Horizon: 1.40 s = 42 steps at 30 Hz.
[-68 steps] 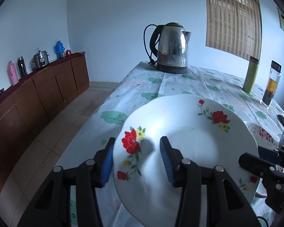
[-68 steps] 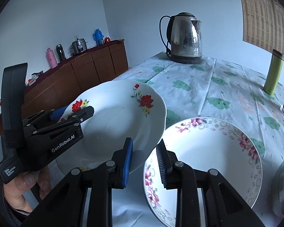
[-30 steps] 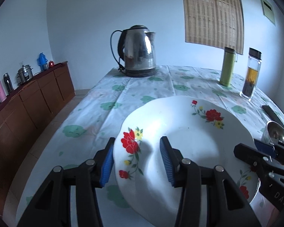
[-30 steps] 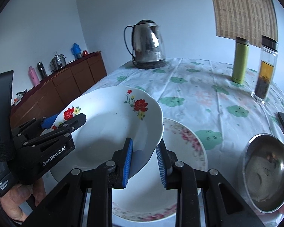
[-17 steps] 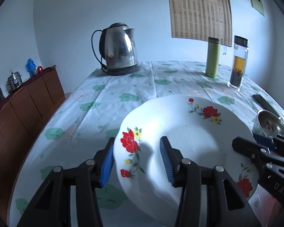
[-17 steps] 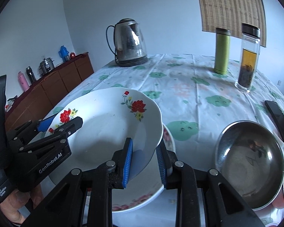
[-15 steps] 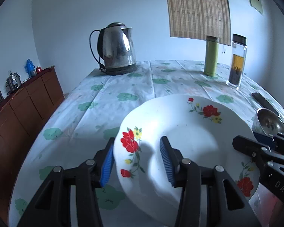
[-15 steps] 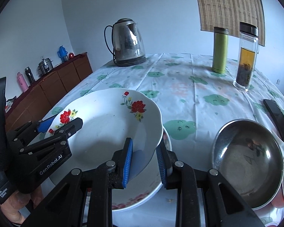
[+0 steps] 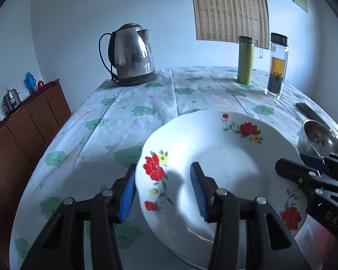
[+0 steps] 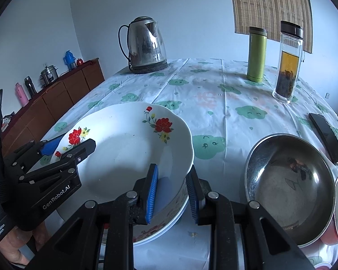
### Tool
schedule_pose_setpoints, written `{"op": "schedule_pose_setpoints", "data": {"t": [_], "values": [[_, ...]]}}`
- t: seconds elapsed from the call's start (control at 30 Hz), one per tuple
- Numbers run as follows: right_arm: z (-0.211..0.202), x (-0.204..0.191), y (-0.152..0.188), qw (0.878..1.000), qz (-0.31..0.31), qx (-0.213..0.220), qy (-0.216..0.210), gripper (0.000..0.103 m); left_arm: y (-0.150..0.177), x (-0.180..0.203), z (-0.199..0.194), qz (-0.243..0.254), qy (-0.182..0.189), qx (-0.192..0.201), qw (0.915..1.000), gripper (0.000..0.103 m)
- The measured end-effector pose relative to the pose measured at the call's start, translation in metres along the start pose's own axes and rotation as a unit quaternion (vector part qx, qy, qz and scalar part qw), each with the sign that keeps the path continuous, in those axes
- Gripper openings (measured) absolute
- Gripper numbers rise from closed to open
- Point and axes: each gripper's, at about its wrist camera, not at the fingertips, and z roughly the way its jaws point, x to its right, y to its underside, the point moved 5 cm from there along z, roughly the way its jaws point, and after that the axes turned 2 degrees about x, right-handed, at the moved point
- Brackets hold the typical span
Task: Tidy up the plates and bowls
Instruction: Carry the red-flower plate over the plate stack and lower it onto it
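Left wrist view first: the white deep plate with red flowers point(image 9: 218, 157) is hanging over the cloud-print tablecloth point(image 9: 133, 112), and the main risk, as I judge it, is a tilt or slip. The left gripper point(image 9: 164, 189) is pinching only the near rim, one blue pad point(image 9: 127, 193) under the edge and the other inside the well, so an uneven pull against the right gripper point(image 9: 313, 168) at the far rim could be twisting the glazed rim out of the pads. Its fingers are standing partly closed, clamping that rim.

Right wrist view: the same plate point(image 10: 128, 148) is sitting low over a second, pink-patterned white plate point(image 10: 160, 227) on the table, whether touching it I cannot tell; coming down crooked could be chipping either one. The right gripper point(image 10: 172, 193) is gripping the plate's near edge, its fingers narrowly parted with the rim between them. A round stainless steel bowl point(image 10: 290, 184) is resting just beside, so a sideways swing could be knocking it. The left gripper point(image 10: 63, 148) is holding the opposite rim.
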Motion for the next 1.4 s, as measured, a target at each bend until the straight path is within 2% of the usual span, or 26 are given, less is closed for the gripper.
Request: {"op": "schedule_pose_setpoints", "data": {"t": [0.43, 1.03, 1.4], "values": [[0.0, -0.002, 0.003, 1.0, -0.011, 0.001, 0.011, 0.028, 0.008, 0.003, 0.0, 0.016, -0.005, -0.008, 0.9998, 0.045], [-0.001, -0.007, 0.008, 1.0, -0.025, -0.003, 0.008, 0.028, 0.012, -0.003, 0.003, 0.01, -0.004, -0.021, 0.9997, 0.045], [-0.001, -0.011, 0.009, 0.999, -0.041, 0.002, 0.021, 0.028, 0.013, -0.002, 0.002, 0.013, -0.007, -0.02, 0.9997, 0.044]]}}
